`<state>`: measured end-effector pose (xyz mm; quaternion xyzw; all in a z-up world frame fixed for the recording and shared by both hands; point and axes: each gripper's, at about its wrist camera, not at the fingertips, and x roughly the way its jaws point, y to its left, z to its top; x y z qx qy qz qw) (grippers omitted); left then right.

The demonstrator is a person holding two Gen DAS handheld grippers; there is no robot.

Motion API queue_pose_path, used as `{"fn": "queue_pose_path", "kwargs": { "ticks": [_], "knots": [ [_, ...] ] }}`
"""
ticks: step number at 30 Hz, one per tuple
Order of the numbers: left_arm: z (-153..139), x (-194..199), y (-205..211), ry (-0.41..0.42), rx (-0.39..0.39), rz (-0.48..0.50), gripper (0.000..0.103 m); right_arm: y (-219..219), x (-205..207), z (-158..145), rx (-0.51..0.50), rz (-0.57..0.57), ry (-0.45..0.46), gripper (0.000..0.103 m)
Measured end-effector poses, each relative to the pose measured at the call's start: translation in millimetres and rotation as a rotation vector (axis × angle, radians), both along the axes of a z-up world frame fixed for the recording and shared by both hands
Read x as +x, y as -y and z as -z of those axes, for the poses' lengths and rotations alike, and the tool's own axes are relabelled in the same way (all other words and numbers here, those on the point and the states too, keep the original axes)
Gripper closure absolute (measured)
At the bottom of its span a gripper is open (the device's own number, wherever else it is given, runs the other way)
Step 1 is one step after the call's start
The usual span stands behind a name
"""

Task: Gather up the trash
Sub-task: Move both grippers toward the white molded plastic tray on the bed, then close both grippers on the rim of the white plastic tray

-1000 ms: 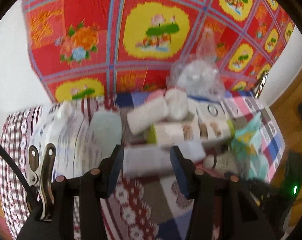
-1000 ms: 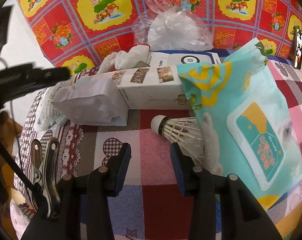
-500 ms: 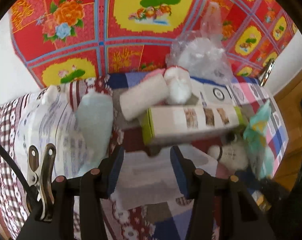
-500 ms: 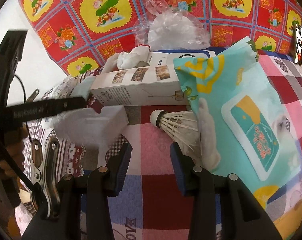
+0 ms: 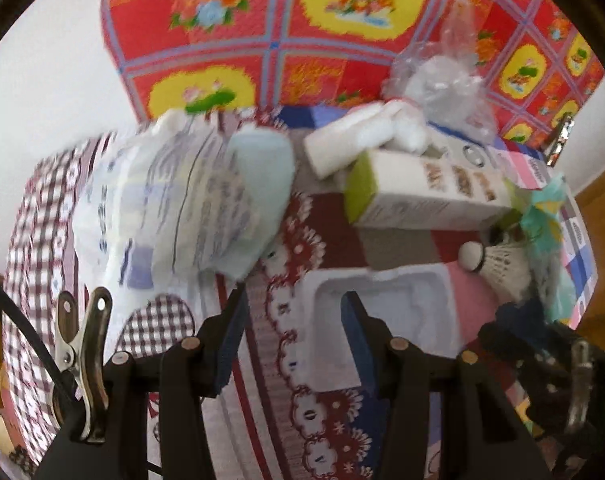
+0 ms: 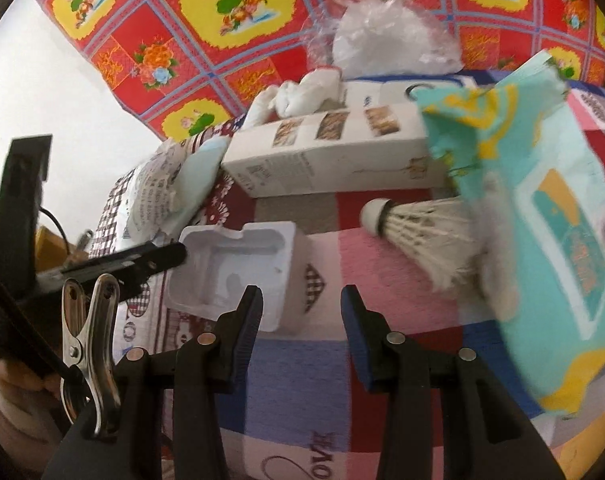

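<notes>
L gripper (image 5: 292, 336) hangs over a white moulded plastic tray (image 5: 382, 320) lying open side up on the patchwork cloth (image 5: 330, 432) — its fingers straddle the tray's near-left edge, one outside, one over the hollow, pads not pressing, so released. R gripper (image 6: 300, 326) sits w/ jaws apart over bare cloth, nothing between them. Shuttlecock (image 6: 418, 236) lies just right of the tray, feathers tucked against a teal wipes pack (image 6: 542, 216). Long white carton (image 6: 334, 152) lies behind; clear plastic bag (image 6: 394, 40) further back.
</notes>
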<state>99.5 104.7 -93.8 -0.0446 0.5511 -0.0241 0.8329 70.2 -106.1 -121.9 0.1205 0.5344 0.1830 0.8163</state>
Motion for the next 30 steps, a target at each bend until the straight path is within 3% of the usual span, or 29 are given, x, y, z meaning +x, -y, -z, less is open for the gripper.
{"fn": "queue_pose_path", "kwargs": {
  "ticks": [8, 24, 30],
  "knots": [
    [28.6, -2.5, -2.1, -0.052, -0.017, -0.015, 0.052, -18.5, 12.3, 17.2, -0.03, -0.007, -0.047, 0.061],
    [31.2, -4.1, -1.7, -0.014, -0.046, 0.037, 0.052, -26.0, 9.9, 21.1, -0.052, 0.024, -0.024, 0.059],
    [29.3, -4.0, -0.5, -0.018, -0.048, 0.064, 0.052, -29.0, 10.7, 20.4, -0.054, 0.069, -0.063, 0.06]
  ]
}}
